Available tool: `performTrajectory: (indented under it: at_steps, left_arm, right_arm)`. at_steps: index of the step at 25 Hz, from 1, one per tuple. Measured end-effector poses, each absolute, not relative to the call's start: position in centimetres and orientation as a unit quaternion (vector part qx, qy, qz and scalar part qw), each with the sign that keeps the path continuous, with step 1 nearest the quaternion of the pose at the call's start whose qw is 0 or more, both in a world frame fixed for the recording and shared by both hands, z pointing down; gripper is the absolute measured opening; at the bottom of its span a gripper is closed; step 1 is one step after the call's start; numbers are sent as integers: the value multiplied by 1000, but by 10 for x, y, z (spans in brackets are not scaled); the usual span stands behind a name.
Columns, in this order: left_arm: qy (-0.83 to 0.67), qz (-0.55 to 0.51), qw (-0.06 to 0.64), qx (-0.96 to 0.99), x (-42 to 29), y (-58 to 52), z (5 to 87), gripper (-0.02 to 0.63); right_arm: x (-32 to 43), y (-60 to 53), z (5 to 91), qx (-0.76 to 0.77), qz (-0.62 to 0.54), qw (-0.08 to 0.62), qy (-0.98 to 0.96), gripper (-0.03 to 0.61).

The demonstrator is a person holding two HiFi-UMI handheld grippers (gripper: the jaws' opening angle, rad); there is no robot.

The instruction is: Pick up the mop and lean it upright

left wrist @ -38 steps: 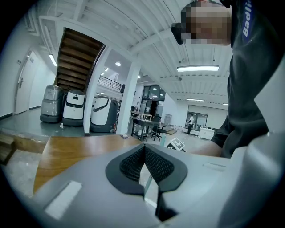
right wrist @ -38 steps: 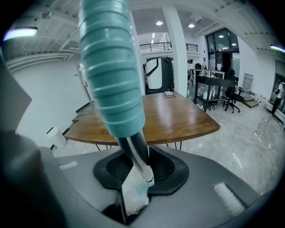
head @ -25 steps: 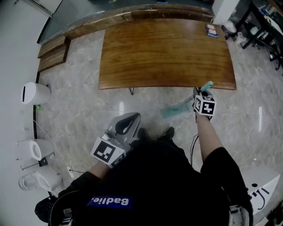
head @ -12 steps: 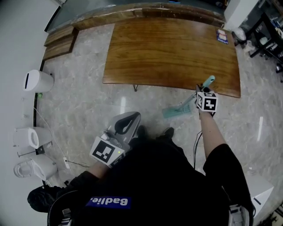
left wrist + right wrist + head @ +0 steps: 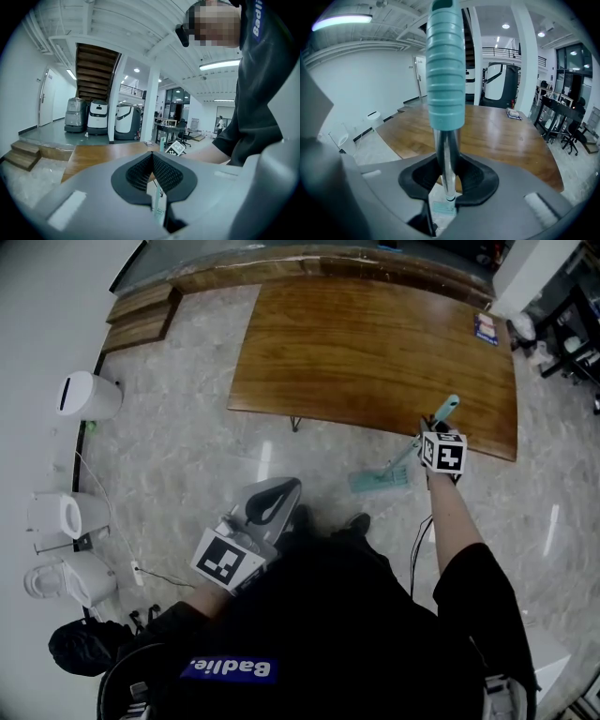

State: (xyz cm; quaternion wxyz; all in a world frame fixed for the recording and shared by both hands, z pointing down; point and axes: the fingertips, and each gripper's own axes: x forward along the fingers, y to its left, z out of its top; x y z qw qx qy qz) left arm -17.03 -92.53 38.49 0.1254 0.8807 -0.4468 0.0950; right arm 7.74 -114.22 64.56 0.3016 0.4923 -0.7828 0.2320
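The mop has a ribbed teal grip (image 5: 445, 70) on a metal pole (image 5: 444, 157), and its flat teal head (image 5: 380, 482) rests on the marble floor. It stands steeply tilted beside the table's near edge. My right gripper (image 5: 437, 432) is shut on the pole just below the grip, and the jaws (image 5: 444, 164) press it from both sides. The grip's tip (image 5: 448, 406) rises over the table edge. My left gripper (image 5: 269, 500) hangs low in front of the person with its jaws (image 5: 152, 157) shut and holding nothing.
A long wooden table (image 5: 375, 343) with a booklet (image 5: 486, 329) fills the far side. White bins (image 5: 89, 395) and white units (image 5: 61, 517) line the left wall, with a cable (image 5: 150, 573) and a black bag (image 5: 80, 648) nearby. Wooden steps (image 5: 141, 315) are far left.
The right gripper has carried the mop's handle a little closer to the table edge, and the grip now overlaps the tabletop. The left gripper has stayed where it was.
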Motion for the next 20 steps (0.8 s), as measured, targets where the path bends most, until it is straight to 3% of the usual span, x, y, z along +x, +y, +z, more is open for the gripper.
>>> performTrajectory:
  at_steps: [7,14,20]
  left_arm:
    - [-456,95,130,875,-177,-925,389,20]
    - [-455,96,131,875,-180,-924,390,20]
    - [-452,97,132,877,-181,-923,393,20]
  right_arm:
    - [68,-1146,646,482,215,311,-791,105]
    - [65,-1146,649,479,215,317,-790,202]
    - [63,-1141,655,482,221,317,-787,228]
